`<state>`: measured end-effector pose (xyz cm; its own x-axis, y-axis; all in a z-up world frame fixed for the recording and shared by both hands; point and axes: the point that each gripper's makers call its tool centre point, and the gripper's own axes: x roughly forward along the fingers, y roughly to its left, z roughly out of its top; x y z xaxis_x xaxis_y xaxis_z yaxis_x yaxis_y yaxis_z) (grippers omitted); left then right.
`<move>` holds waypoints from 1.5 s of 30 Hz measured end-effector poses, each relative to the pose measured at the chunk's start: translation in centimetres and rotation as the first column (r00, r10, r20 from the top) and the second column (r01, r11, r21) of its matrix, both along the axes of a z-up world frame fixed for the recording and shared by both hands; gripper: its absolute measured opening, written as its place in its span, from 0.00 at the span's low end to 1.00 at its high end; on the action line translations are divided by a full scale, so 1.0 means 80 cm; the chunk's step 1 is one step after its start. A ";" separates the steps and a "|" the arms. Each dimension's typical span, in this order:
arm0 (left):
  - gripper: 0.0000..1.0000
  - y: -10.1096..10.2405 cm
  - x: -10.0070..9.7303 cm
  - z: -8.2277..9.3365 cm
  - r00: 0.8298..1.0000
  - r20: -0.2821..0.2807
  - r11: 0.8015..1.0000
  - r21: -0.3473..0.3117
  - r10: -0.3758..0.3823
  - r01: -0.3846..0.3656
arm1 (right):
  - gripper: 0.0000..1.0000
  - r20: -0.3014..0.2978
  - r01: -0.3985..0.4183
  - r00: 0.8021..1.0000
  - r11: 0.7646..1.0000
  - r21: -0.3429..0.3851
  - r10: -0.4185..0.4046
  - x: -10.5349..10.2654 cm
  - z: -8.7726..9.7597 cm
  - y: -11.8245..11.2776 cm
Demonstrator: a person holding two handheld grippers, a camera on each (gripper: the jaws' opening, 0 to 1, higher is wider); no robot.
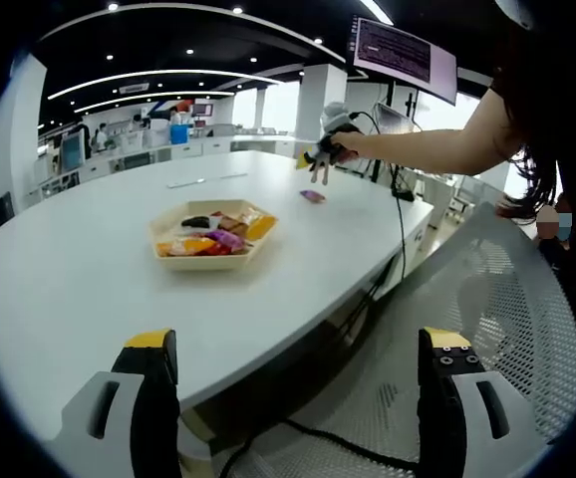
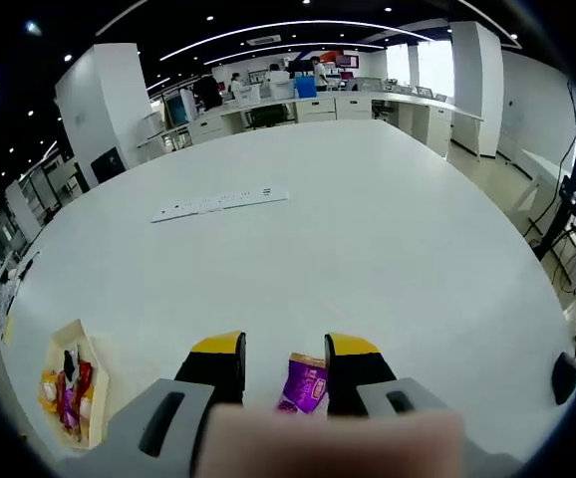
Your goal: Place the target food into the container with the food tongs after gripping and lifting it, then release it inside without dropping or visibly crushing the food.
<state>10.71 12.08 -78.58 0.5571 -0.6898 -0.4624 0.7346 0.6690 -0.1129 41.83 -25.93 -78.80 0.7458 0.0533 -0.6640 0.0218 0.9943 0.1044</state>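
**Purple snack packet: the grip is about to begin**

The purple snack packet lies flat on the white table, at 6 o'clock in the right gripper view. The right gripper has its yellow-tipped jaws apart, one on each side of the packet; whether they touch it I cannot tell. I judge this the gripping step, not yet done.

In the left gripper view the left gripper hangs with jaws wide apart, holding nothing, off the table's edge. The container, a tan tray with snacks, stands at 11 o'clock from it, well apart from the packet.

Next: close gently, lift, carry to the tray.
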 end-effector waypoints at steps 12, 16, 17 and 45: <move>0.97 0.000 0.000 0.000 1.000 -0.012 1.000 -0.008 0.010 -0.010 | 0.31 -0.043 0.023 0.999 0.999 -0.038 -0.025 0.017 -0.037 -0.003; 0.97 0.001 0.001 0.000 1.000 -0.016 1.000 -0.014 0.017 -0.017 | 0.27 -0.029 -0.006 1.000 0.992 -0.126 0.003 0.020 -0.048 -0.005; 0.97 0.001 0.001 0.000 1.000 -0.019 1.000 -0.012 0.017 -0.017 | 0.27 -0.063 0.030 0.997 0.995 -0.094 -0.036 0.014 -0.051 -0.001; 0.97 0.002 0.001 -0.001 1.000 -0.018 1.000 -0.005 0.026 -0.026 | 0.20 -0.040 -0.174 0.984 0.981 -0.087 0.171 0.003 -0.044 0.042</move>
<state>10.81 12.22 -78.67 0.5666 -0.6777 -0.4688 0.7151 0.6870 -0.1290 42.06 -22.56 -82.33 0.7086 0.1182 -0.6956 -0.1487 0.9887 0.0166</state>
